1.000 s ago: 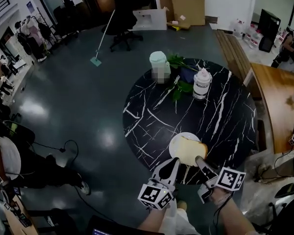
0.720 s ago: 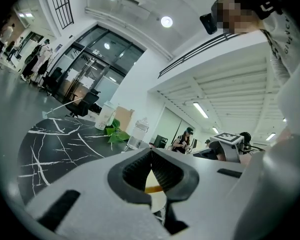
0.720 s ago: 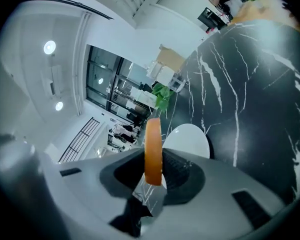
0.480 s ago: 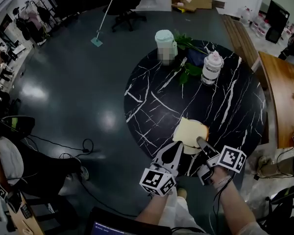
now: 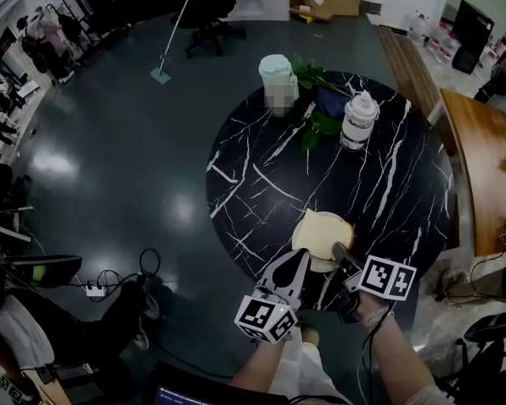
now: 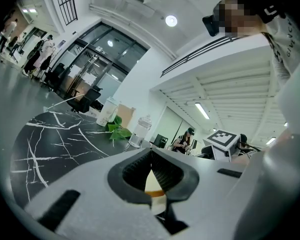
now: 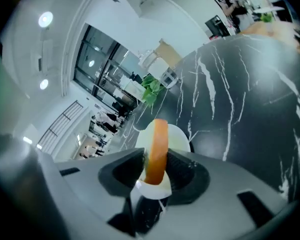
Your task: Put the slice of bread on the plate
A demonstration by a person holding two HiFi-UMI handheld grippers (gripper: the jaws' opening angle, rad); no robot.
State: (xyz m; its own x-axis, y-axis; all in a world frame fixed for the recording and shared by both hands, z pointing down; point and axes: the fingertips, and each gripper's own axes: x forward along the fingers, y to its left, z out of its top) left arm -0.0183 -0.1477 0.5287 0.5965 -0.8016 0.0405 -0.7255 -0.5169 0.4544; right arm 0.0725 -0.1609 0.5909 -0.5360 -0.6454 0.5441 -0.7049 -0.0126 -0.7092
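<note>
You're lowering your right gripper [image 5: 337, 251] over the plate [image 7: 179, 135], its jaws just loosening yet still gripping the slice of bread [image 7: 157, 146]; release is nearing. Your left gripper [image 5: 299, 260] is staying clenched, empty.

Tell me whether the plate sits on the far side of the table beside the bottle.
No, the plate sits at the table's near edge, while the bottle stands across it on the far side by the leaves.

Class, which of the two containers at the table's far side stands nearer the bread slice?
The labelled white jar, right of the leaves; the pale green container, left of them, stands farther from the bread slice.
</note>
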